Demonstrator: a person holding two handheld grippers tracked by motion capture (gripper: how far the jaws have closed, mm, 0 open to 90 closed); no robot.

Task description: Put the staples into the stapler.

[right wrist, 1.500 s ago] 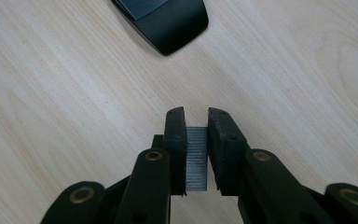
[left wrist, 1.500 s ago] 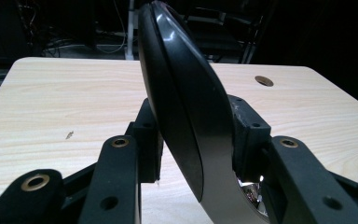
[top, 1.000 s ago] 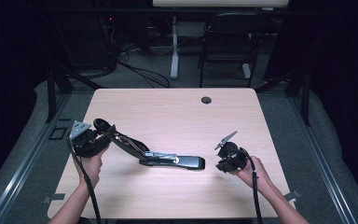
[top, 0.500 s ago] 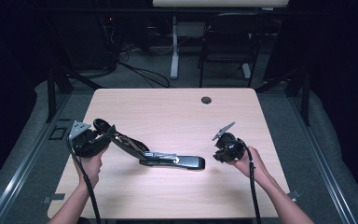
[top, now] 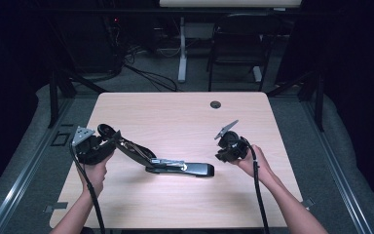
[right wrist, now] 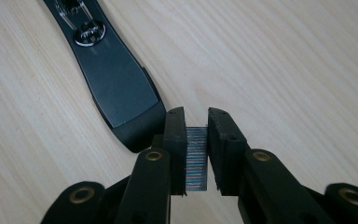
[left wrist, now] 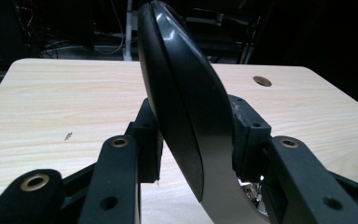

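A black stapler (top: 180, 168) lies swung open on the wooden table (top: 175, 112), its base flat near the middle. My left gripper (top: 108, 141) holds its raised top arm at the left. In the left gripper view the curved black arm (left wrist: 182, 102) stands upright, with both pads of the left gripper (left wrist: 196, 140) pressed on it. My right gripper (top: 222, 155) hovers to the right of the base's end. In the right gripper view the right gripper (right wrist: 196, 126) is shut on a short strip of staples (right wrist: 196, 158), just beside the end of the stapler's base (right wrist: 116, 84).
A round cable hole (top: 215, 104) sits near the table's far edge, also seen in the left gripper view (left wrist: 262, 80). Beyond the table stand a chair (top: 236, 44) and a white desk leg (top: 182, 48), with cables on the floor.
My right gripper has lifted a little and shifted left and toward the far side, nearer the stapler's end. The left gripper and the stapler have kept still.
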